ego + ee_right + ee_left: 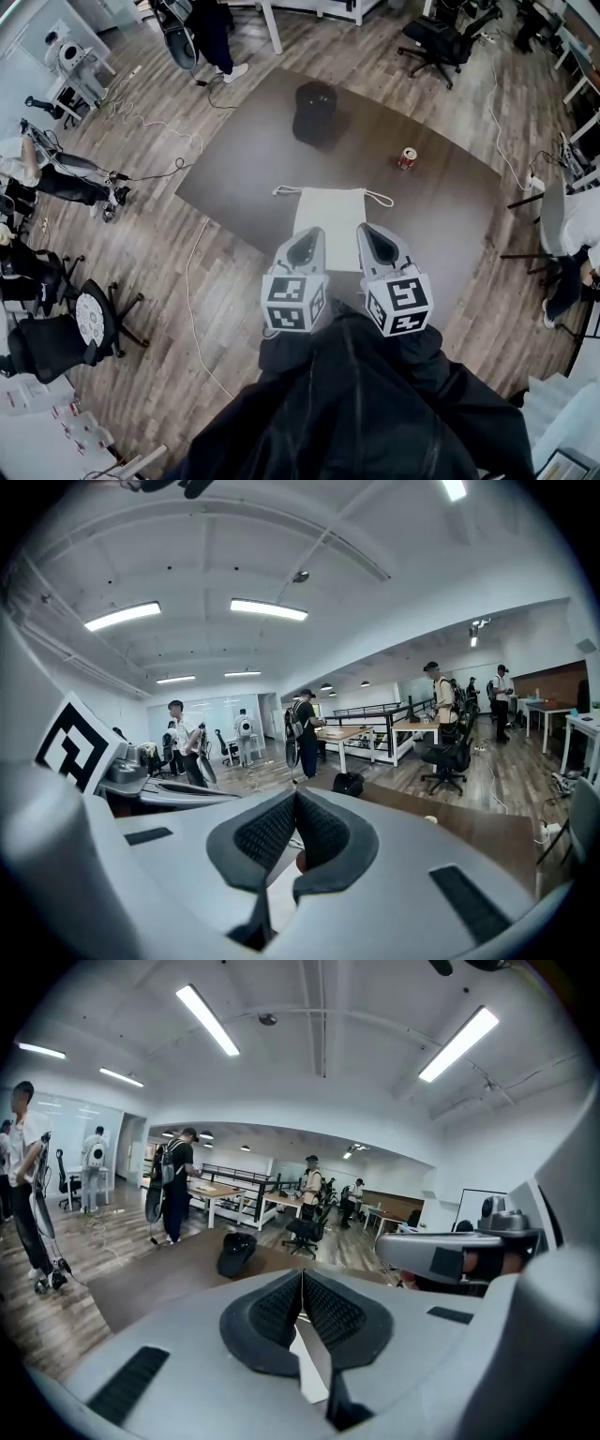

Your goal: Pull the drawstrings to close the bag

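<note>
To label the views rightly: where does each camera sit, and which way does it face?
Head view: on the person's head, looking steeply down at the table with the bag, cap and can; the left gripper, right gripper and dark clothing show.
Left gripper view: on the left gripper, looking along its shut fingers across the table; the right gripper shows at right.
Right gripper view: on the right gripper, looking along its shut fingers likewise; the left gripper shows at left.
Shared: all three show the cap.

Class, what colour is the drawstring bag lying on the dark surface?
White. The bag shows best in the head view.
</note>
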The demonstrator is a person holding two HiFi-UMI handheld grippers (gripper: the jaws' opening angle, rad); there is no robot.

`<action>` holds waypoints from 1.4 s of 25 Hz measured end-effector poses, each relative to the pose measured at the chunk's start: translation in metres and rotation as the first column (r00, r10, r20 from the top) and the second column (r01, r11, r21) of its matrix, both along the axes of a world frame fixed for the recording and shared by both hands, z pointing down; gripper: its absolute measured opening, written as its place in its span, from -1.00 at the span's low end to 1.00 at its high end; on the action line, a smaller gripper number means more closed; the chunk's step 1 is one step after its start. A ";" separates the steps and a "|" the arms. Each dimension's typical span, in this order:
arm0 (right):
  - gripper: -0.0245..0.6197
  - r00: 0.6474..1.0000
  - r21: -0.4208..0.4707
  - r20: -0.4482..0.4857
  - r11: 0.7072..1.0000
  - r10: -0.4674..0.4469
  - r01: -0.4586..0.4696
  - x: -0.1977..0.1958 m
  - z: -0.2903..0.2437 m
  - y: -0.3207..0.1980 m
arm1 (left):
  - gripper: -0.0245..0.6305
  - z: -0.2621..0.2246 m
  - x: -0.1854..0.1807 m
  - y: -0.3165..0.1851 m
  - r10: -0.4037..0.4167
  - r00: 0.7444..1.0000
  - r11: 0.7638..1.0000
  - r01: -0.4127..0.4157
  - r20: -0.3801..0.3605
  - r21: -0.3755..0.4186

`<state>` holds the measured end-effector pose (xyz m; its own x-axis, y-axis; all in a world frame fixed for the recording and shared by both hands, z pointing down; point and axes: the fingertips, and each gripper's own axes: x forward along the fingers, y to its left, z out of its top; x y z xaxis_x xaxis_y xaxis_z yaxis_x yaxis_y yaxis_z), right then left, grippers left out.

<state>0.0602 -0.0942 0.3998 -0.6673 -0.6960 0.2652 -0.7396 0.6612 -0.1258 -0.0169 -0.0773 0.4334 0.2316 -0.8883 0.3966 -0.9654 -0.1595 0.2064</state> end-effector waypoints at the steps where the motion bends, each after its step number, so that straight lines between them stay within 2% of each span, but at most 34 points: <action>1: -0.85 1.000 -0.012 -0.002 1.000 0.006 -0.006 0.002 0.003 -0.008 | -0.82 0.003 0.001 -0.007 0.005 1.000 1.000 -0.005 0.001 -0.009; 7: -0.86 0.999 -0.074 -0.017 0.997 0.029 -0.031 0.017 0.029 -0.043 | -0.82 0.033 -0.006 -0.040 -0.005 1.000 0.997 0.005 0.006 -0.074; 15: -0.85 0.998 -0.121 -0.042 0.991 0.050 -0.054 0.021 0.052 -0.064 | -0.82 0.060 -0.024 -0.059 -0.005 1.000 0.991 0.008 0.022 -0.131; 23: -0.85 0.988 -0.192 -0.144 0.978 0.052 -0.080 0.028 0.104 -0.103 | -0.82 0.118 -0.048 -0.091 0.035 0.999 0.974 -0.026 0.037 -0.225; 29: -0.85 0.965 -0.261 -0.262 0.964 -0.014 -0.057 0.025 0.168 -0.140 | -0.82 0.184 -0.090 -0.122 0.081 0.993 0.942 -0.049 0.083 -0.331; 32: -0.85 0.948 -0.300 -0.311 0.953 -0.060 -0.038 0.023 0.205 -0.160 | -0.82 0.221 -0.113 -0.141 0.123 0.985 0.917 -0.066 0.120 -0.393; 35: -0.85 0.934 -0.346 -0.346 0.938 -0.092 -0.035 0.024 0.239 -0.182 | -0.81 0.255 -0.133 -0.162 0.187 0.966 0.886 -0.087 0.179 -0.455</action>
